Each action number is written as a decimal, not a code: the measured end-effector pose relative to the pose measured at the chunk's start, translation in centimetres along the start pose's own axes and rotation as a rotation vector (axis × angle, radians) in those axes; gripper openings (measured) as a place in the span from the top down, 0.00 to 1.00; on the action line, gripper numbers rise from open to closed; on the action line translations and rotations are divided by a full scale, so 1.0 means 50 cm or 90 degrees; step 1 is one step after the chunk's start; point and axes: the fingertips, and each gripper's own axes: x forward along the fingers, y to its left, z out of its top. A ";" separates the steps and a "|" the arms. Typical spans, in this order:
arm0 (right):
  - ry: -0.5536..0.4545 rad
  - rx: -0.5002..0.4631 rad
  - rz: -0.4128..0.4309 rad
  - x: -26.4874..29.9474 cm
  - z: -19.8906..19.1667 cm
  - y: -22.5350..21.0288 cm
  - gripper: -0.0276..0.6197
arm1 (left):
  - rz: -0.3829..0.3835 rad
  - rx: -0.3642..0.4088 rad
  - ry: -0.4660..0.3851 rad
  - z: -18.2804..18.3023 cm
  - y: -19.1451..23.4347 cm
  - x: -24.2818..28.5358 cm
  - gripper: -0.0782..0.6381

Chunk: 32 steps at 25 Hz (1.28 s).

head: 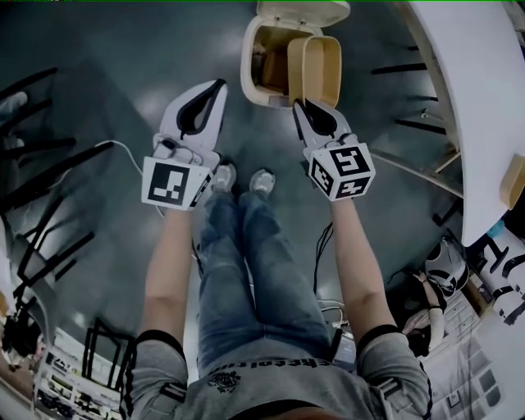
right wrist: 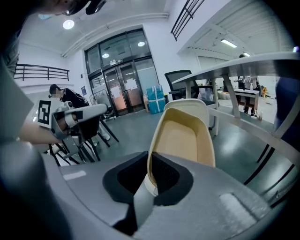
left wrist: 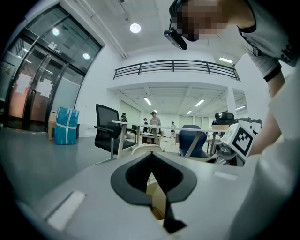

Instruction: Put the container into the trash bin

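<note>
A cream trash bin point(head: 256, 78) stands on the floor ahead of my feet, with its lid point(head: 302, 11) flipped back. A beige, tray-shaped container point(head: 315, 70) hangs upright over the bin's right side. My right gripper point(head: 300, 107) is shut on its near rim. In the right gripper view the container point(right wrist: 183, 136) rises from the jaws point(right wrist: 151, 169), its hollow side facing the camera. My left gripper point(head: 218, 85) hovers left of the bin, shut and empty. In the left gripper view its tips point(left wrist: 151, 159) meet, with the bin lid point(left wrist: 145, 149) just beyond.
A white table point(head: 484, 98) curves along the right, with its legs reaching toward the bin. Black chair bases point(head: 41, 164) crowd the left. The person's shoes point(head: 261, 180) stand just behind the grippers. Office chairs point(left wrist: 108, 129) and desks stand farther off, with cables and clutter behind.
</note>
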 end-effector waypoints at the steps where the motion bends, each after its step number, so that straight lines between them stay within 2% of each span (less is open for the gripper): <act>1: 0.009 -0.001 0.004 0.012 -0.006 -0.004 0.92 | 0.003 0.000 0.000 0.000 0.001 -0.001 0.87; 7: 0.065 -0.011 0.020 0.078 -0.041 -0.038 0.91 | 0.035 -0.024 -0.036 0.020 0.012 -0.006 0.87; 16: 0.154 -0.033 0.052 0.150 -0.116 -0.082 0.92 | 0.068 -0.031 -0.024 0.008 0.022 -0.014 0.87; 24: 0.207 -0.028 0.073 0.205 -0.153 -0.101 0.92 | 0.076 -0.027 -0.009 -0.005 0.033 -0.028 0.87; 32: 0.253 -0.029 0.058 0.253 -0.181 -0.116 0.92 | 0.088 -0.030 -0.001 -0.023 0.058 -0.047 0.87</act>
